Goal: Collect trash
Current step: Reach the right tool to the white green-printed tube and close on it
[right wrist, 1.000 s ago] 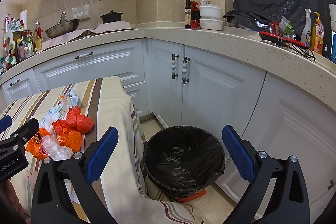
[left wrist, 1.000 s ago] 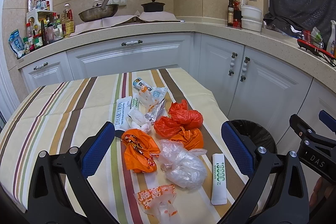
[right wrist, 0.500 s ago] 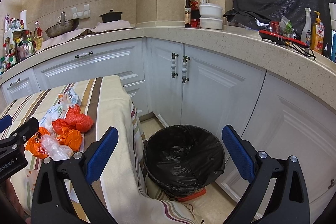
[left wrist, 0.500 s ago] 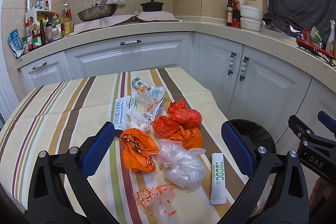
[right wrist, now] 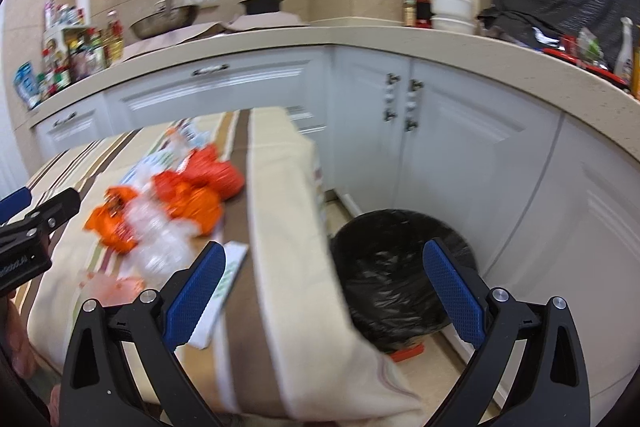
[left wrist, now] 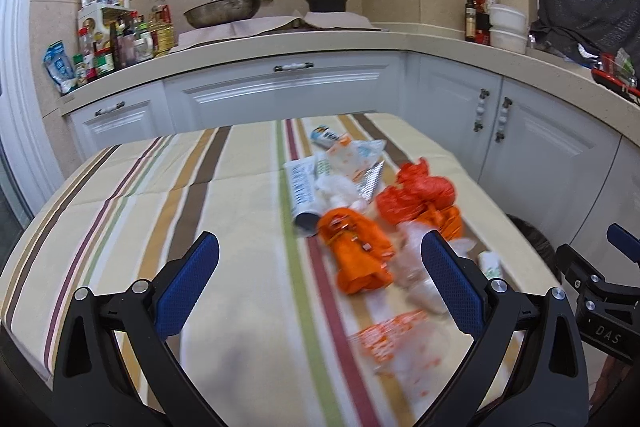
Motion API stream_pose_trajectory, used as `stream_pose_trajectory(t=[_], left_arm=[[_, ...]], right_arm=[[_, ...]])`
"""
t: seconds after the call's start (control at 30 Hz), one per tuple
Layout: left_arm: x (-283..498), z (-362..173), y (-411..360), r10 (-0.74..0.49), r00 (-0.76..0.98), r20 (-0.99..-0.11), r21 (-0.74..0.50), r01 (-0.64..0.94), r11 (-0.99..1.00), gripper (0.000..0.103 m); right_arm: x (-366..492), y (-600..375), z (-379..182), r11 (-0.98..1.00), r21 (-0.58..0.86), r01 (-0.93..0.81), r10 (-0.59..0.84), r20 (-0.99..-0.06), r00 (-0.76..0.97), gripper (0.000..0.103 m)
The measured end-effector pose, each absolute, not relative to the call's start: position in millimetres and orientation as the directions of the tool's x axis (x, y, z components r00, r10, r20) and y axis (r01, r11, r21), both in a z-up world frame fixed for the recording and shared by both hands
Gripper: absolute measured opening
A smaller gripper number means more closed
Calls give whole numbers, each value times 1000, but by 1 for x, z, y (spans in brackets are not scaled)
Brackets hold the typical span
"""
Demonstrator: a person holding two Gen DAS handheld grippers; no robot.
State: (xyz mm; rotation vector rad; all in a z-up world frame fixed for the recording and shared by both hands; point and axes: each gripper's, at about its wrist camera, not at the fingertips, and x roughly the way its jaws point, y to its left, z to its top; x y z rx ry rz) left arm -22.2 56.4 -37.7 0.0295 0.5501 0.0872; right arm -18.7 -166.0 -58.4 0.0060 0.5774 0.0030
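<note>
A pile of trash lies on the striped table (left wrist: pixel 168 211): an orange bag (left wrist: pixel 356 255), a red bag (left wrist: pixel 420 191), a clear plastic bag (left wrist: pixel 416 267), a white tube (left wrist: pixel 300 187) and wrappers (left wrist: pixel 396 343). My left gripper (left wrist: pixel 320 287) is open and empty, hovering above the table left of the pile. My right gripper (right wrist: pixel 324 291) is open and empty above the table's right edge, between the pile (right wrist: pixel 180 199) and the black-lined bin (right wrist: pixel 400 267) on the floor. Both views are blurred by motion.
White cabinets (right wrist: pixel 440 147) and a beige counter (left wrist: pixel 280 39) wrap around the table. A wok (left wrist: pixel 222 13), a black pot (left wrist: pixel 326 3) and bottles (left wrist: pixel 120 39) stand on the counter. A white packet (right wrist: pixel 224 287) lies near the table's edge.
Both grippers have swung left. The trash pile has shifted right in the left wrist view, and the table now fills more of the right wrist view. Both stay open.
</note>
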Motion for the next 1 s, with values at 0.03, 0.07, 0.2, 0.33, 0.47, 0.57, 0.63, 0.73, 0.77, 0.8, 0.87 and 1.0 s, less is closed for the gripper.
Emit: stream_pose_trajectory(t=[0.03,0.07,0.2,0.33,0.47,0.57,0.63,0.73,0.77,0.8,0.87,1.0], left_arm=[[-25,-39,62,97,846,-524,51,-82,995,98],[-28,-41,66,104,844,-527,52,-90,995,98],[-39,-47,83,121,836,-536,48,-113,992,94],[-46,-52,91,120,829,-545,43,-116,992,92],[-51,-55,94,106,825,-555,22,-112,993,92],[-54,-55,91,94,829,-552,15,-103,995,92],[-56,-55,89,91,831,-549,15,-99,995,92],[-57,-56,88,93,830,-550,19,-99,995,92],[-56,-56,89,94,828,-553,17,-102,995,92],[-56,-57,89,95,826,-556,16,-104,995,92],[-56,-59,89,97,821,-563,15,-107,994,92],[-56,-61,89,89,819,-567,9,-101,995,92]], right_arm=[[-21,-160,-61,1000,5,-17,17,-547,837,96],[-22,-154,-64,999,0,-32,27,-550,834,96],[-23,-136,-74,996,-16,-83,59,-570,819,96],[-25,-123,-81,992,-20,-121,87,-579,811,96],[-23,-112,-85,989,-40,-144,94,-582,807,96],[-22,-107,-88,987,-40,-156,103,-585,804,95],[-22,-105,-90,986,-37,-161,109,-586,803,95],[-23,-104,-93,986,-34,-164,114,-588,801,94],[-23,-104,-94,986,-32,-165,115,-589,800,92],[-23,-105,-95,986,-28,-166,118,-590,799,90],[-23,-106,-97,985,-13,-173,131,-595,793,70],[-21,-105,-102,985,-9,-172,131,-611,781,61]])
